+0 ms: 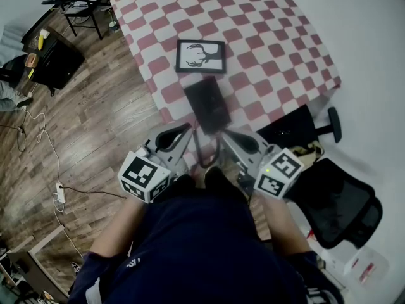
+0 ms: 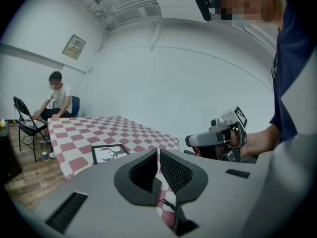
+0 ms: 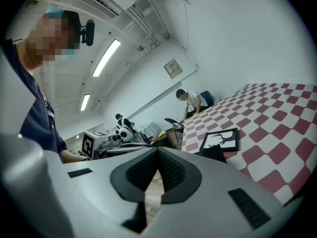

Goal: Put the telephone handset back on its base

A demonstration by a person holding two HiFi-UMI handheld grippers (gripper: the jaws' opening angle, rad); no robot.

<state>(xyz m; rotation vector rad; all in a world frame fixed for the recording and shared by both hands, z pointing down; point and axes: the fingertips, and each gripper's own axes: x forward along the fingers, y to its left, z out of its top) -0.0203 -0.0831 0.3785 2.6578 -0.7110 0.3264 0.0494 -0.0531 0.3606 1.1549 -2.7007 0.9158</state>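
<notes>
Red-and-white checked cloth covers the table [image 1: 272, 49]. The black phone [image 1: 207, 103] lies just on our side of the frame [image 1: 200, 56], at the table's near edge, and its cord [image 1: 201, 151] loops down off that edge. We cannot tell handset from base here. Our left gripper [image 2: 158, 151] and right gripper [image 3: 157, 150] are both closed tight with nothing in them, held low, well short of the frame. We judge the reach not yet begun. We should open one gripper first, come in from above, and mind the dangling cord. Beyond the frame the cloth lies bare. Right of the frame, past the table edge, a black chair [image 1: 342, 208] crowds our right arm.
</notes>
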